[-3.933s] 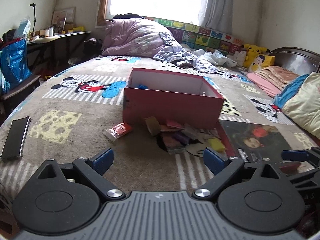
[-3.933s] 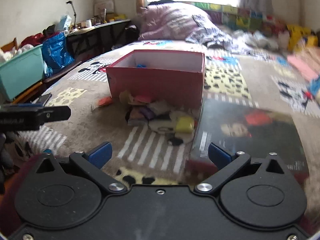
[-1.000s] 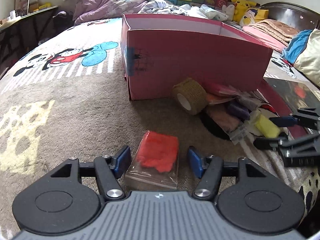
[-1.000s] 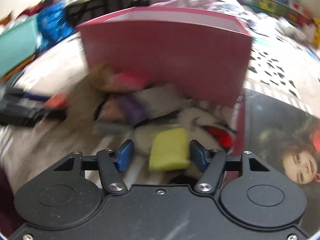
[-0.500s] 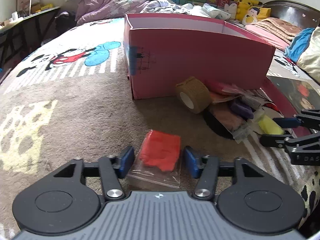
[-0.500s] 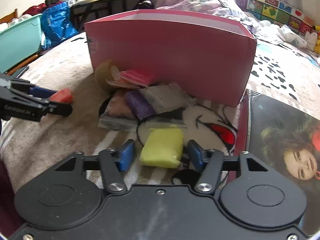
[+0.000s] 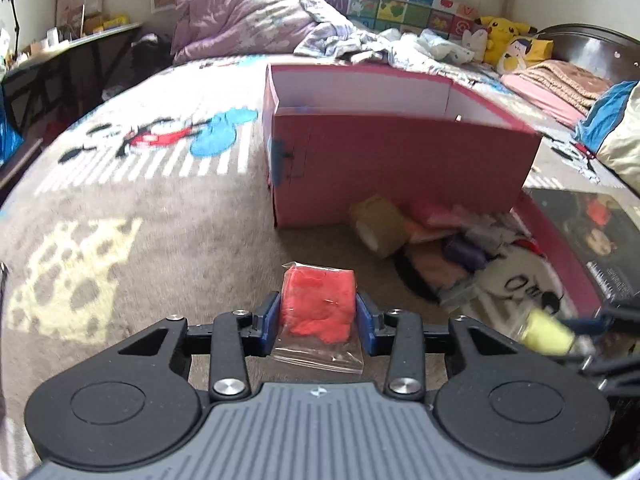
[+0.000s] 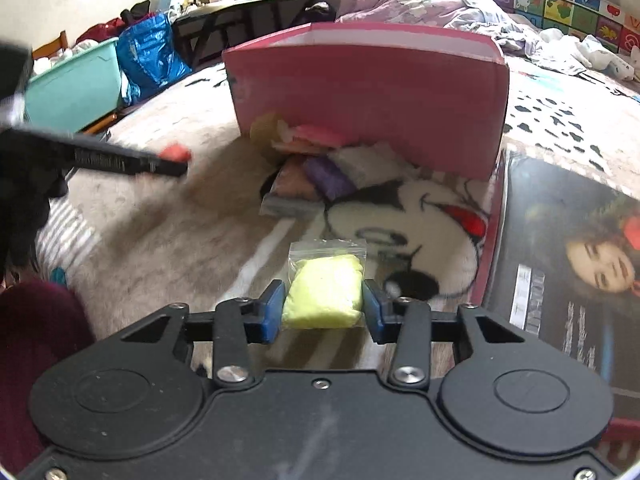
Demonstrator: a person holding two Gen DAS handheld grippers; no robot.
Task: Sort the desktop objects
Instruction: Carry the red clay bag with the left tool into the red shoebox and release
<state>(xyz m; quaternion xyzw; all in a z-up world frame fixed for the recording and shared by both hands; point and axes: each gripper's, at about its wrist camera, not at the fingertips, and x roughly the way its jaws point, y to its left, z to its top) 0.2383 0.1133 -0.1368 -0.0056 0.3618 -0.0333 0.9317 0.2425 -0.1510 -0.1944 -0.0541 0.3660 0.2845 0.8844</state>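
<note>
Both bags now pinched, red bag [image 7: 318, 306] lengthwise, yellow bag [image 8: 324, 294] seemingly lifted

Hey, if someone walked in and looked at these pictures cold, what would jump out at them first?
Probably the two bright bags of clay: the left gripper is shut on a red clay bag, and the right gripper is shut on a yellow clay bag. Behind them, the big pink box stands open on the cartoon bedspread, with more small bags piled against its front wall.
</note>
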